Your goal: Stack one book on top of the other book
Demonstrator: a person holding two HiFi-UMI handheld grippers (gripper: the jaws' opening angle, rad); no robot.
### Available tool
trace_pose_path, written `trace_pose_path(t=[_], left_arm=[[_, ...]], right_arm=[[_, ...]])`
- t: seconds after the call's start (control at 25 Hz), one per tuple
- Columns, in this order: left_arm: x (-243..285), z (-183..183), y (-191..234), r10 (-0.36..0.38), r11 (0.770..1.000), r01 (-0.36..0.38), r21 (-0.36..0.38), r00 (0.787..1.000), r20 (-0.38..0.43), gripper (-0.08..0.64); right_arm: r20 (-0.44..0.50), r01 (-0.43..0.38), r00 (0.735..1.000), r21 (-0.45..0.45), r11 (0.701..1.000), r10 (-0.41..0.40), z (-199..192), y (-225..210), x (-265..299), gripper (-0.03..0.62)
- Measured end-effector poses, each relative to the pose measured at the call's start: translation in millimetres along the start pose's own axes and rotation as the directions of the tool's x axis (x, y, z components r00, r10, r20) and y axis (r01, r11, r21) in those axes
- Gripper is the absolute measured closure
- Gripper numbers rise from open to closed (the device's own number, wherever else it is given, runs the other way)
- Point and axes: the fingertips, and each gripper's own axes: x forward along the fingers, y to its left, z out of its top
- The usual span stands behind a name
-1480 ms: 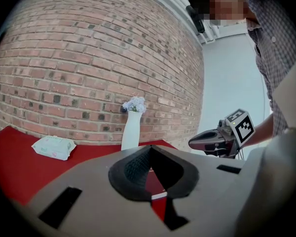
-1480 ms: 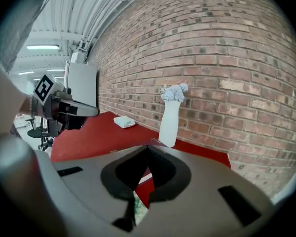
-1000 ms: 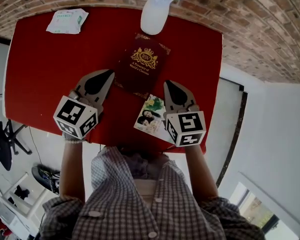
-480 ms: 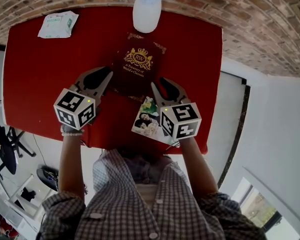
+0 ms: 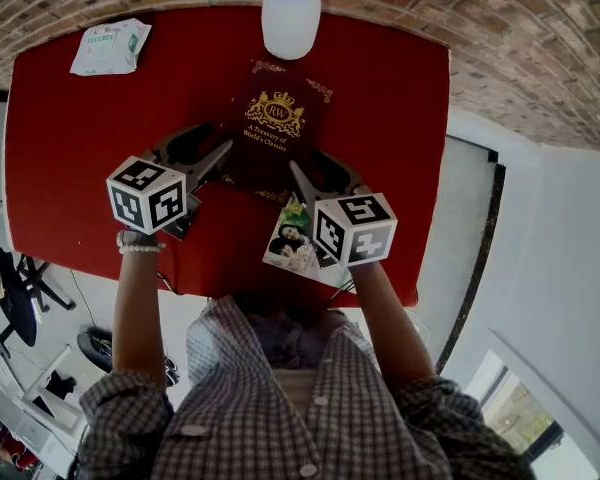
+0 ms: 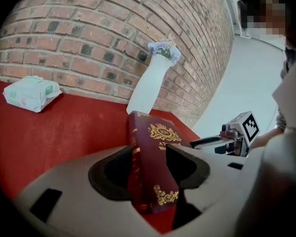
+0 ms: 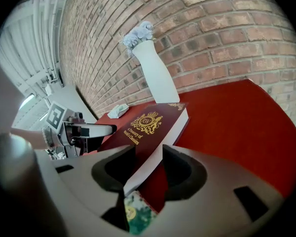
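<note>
A maroon book (image 5: pixel 275 128) with a gold crest lies on the red table (image 5: pixel 80 158) in front of the vase. Its near edge rests over a colourful picture book (image 5: pixel 298 240) by the table's front edge. My left gripper (image 5: pixel 208 151) is at the maroon book's near left corner. Its jaws are opening, with the spine (image 6: pixel 138 172) between them and gaps on both sides. My right gripper (image 5: pixel 315 173) is at the near right corner. Those jaws are opening too, and the corner of the page block (image 7: pixel 144 167) stands between them above the picture book (image 7: pixel 138 216).
A white vase (image 5: pixel 291 18) with pale flowers stands just behind the maroon book against the brick wall. A packet of wipes (image 5: pixel 110 48) lies at the table's far left corner. The table ends close behind the picture book, with floor below.
Both grippers have dropped and moved forward to the maroon book's near corners. Their jaws, together a second ago, have spread and now straddle the book.
</note>
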Motion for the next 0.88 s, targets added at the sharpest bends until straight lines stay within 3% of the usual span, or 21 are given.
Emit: trace_pose_path(t=[0.16, 0.48, 0.88], left_arm=[[8.2, -11.3, 3.3, -0.007, 1.000, 0.006, -0.006, 0.999, -0.049, 0.356], [7.4, -10.4, 5.4, 0.003, 1.000, -0.003, -0.006, 0.999, -0.035, 0.373], [-11.7, 10.9, -2.3, 0.003, 1.000, -0.001, -0.025, 0.998, 0.070, 0.411]], right_arm=[[0.006, -0.020, 1.000, 0.038, 0.999, 0.019, -0.7, -0.7, 2.1, 0.417], [0.036, -0.053, 0.998, 0.090, 0.995, 0.050, -0.1, 2.5, 1.5, 0.460], [0.124, -0.059, 0.991, 0.068, 0.996, 0.050, 22.4, 12.5, -13.2, 0.479]])
